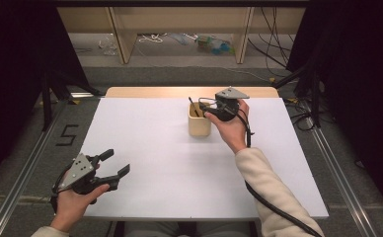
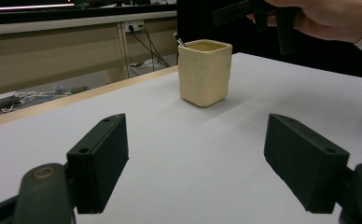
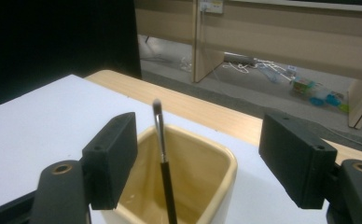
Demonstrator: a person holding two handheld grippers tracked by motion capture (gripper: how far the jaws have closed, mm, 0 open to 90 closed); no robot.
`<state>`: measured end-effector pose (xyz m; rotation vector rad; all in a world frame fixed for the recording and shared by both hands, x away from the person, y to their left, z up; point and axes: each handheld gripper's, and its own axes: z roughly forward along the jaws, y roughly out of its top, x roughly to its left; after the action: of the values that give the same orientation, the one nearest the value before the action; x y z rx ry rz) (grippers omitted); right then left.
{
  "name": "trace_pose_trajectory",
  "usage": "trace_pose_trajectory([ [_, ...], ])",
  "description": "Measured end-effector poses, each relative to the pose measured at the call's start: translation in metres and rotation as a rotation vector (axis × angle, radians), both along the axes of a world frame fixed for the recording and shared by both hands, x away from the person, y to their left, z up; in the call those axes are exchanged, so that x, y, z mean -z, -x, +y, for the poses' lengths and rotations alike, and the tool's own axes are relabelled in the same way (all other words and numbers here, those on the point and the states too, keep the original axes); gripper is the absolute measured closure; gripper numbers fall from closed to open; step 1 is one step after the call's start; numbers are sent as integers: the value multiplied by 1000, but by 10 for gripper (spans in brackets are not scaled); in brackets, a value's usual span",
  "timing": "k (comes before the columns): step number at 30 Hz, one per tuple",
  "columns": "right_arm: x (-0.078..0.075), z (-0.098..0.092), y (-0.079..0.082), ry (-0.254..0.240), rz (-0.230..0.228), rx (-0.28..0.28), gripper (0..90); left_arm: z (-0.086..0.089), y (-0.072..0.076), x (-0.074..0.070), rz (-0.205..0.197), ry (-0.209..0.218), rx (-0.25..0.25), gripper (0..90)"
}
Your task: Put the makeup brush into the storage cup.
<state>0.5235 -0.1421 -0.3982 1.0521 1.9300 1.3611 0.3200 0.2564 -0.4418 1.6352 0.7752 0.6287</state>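
Right gripper (image 1: 206,106), black two-jaw with grey three-cornered plate on top, hovering just over the rim of the cream square-sided ceramic cup (image 1: 199,121), at about 12 o'clock on the white table top (image 1: 145,148). Jaws spread wide, nothing pinched; pads clear on both sides of the thin black-handled brush (image 3: 163,158).

Brush standing in the cup, near upright, tip up, long axis leaning slightly toward 11 o'clock in the right gripper view. Metal ferrule and small tuft above the rim, between the jaws but nearer the left pad (image 3: 111,158); apart from it, not touching.

Judgement: brush looks freed into the cup; coming move probably a lift straight up and away, jaws kept wide so the near pad clears the tip.

Left gripper (image 1: 111,165) at 7 o'clock near the table's front edge, jaws apart, empty, well apart from the cup. Right hand (image 1: 231,126) far nearer.
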Motion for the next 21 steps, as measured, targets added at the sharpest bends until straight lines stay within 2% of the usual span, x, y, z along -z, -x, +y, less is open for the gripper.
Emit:
trace_pose_trajectory([
  [4,0,-7,8,29,-5,-8,290,0,0,0,-1,0,-1,216],
  [8,-1,-14,15,39,-8,-11,290,0,0,0,0,1,0,215],
  [9,0,-15,16,40,-22,-8,290,0,0,0,-1,0,0,216],
  [10,-1,-15,18,34,-11,-15,290,0,0,0,-1,-1,0,215],
  [16,-3,-22,28,51,-25,-23,290,0,0,0,1,-1,-4,215],
  [17,-3,-23,31,50,-16,-23,290,0,0,0,0,-1,-4,215],
  [18,-3,-24,31,53,-36,-25,290,0,0,0,0,0,-4,215],
  [19,-4,-26,34,53,-24,-26,290,0,0,0,0,0,-4,215],
  [21,-4,-28,37,54,-32,-34,290,0,0,0,0,0,-6,215],
])
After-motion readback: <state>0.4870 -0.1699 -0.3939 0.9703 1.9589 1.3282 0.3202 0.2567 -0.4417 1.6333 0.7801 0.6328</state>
